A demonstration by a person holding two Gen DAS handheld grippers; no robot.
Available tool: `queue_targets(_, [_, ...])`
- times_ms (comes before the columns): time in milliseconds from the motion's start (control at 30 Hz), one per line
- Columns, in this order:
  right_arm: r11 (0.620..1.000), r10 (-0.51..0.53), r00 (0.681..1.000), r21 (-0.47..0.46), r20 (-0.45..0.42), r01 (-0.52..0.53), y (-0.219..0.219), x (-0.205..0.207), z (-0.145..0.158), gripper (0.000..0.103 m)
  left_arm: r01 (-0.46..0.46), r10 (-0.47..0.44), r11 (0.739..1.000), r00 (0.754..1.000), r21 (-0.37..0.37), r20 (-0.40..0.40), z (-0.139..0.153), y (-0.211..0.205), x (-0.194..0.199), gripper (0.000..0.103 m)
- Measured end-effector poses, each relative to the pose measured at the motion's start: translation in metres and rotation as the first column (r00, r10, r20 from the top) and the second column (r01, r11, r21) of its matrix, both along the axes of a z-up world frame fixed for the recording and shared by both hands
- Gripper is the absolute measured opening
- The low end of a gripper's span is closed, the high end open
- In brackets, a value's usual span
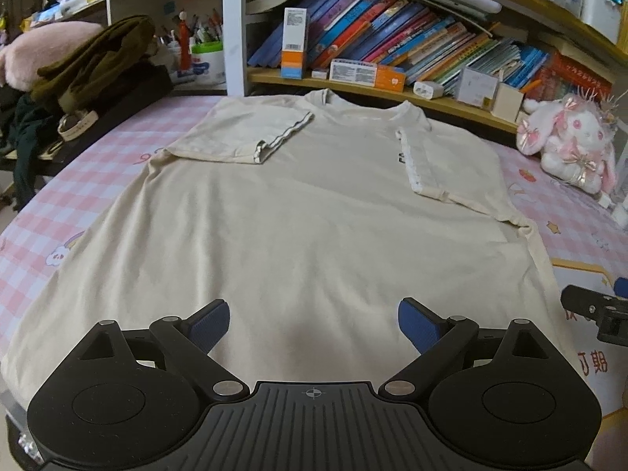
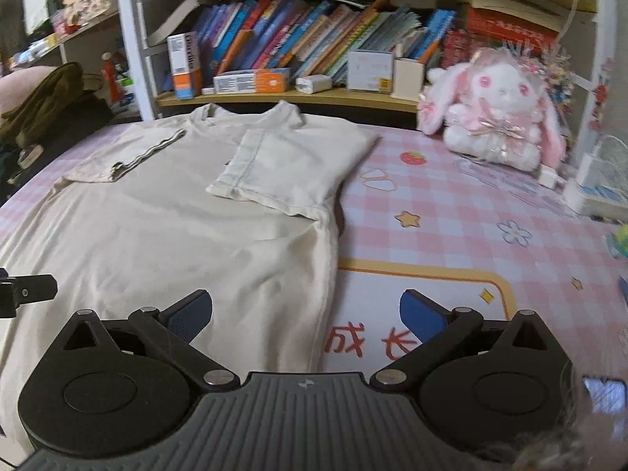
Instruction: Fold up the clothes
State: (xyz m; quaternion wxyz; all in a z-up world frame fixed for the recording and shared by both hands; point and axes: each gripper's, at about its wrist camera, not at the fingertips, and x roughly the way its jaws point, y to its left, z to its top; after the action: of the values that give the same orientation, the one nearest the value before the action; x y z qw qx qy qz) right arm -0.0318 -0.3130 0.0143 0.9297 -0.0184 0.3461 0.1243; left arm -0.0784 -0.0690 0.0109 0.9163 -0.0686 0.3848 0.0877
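A cream T-shirt [image 1: 298,212] lies flat on a pink checked sheet [image 1: 98,157], collar toward the bookshelf [image 1: 353,90], both short sleeves folded in over the chest. Its bottom hem is hidden in both views behind the gripper bodies, so how the lower edge lies cannot be told. Dark lettering on the chest is mostly covered by the folded right sleeve; only a scrap shows in the left wrist view, too little to read.

The left gripper [image 1: 314,324] hovers over the lower middle of the shirt, jaws spread wide with only flat cloth showing between the blue pads [image 1: 210,324]; nothing is pinched. The right gripper [image 2: 306,318] sits over the shirt's right side seam, jaws fully apart and empty, one pad above cloth, the other above the printed sheet. Whether either touches the fabric cannot be told.

The left wrist view takes in a pile of dark olive clothing [image 1: 98,59] and a pink cushion at the far left, cut off by the frame. The right wrist view shows the plush rabbit [image 2: 498,114] whole, where the other view catches it only at the edge, plus red characters printed on the sheet, partly hidden by the jaws. Its right margin is blurred; a small screen-like object at the lower right corner is unclear. Each view catches a black sliver of the other gripper at its edge.
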Motion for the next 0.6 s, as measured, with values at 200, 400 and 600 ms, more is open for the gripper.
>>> queue_targets(200, [0.997, -0.078, 0.997, -0.011, 0.012, 0.078, 0.007, -0.018, 0.008, 0.103, 0.048, -0.047, 0.999, 0.998, -0.01, 0.029, 0.005, 0.019, -0.005, 0.095])
queue_targets(400, [0.994, -0.105, 0.994, -0.02, 0.036, 0.106, 0.035, -0.041, 0.015, 0.103, 0.092, -0.093, 0.996, 0.993, 0.012, 0.067, 0.013, 0.043, -0.022, 0.095])
queue_targets(600, [0.991, -0.124, 0.992, -0.035, 0.038, 0.125, 0.071, -0.069, 0.017, 0.103, 0.123, -0.124, 0.992, 0.991, 0.017, 0.055, 0.012, 0.074, -0.049, 0.096])
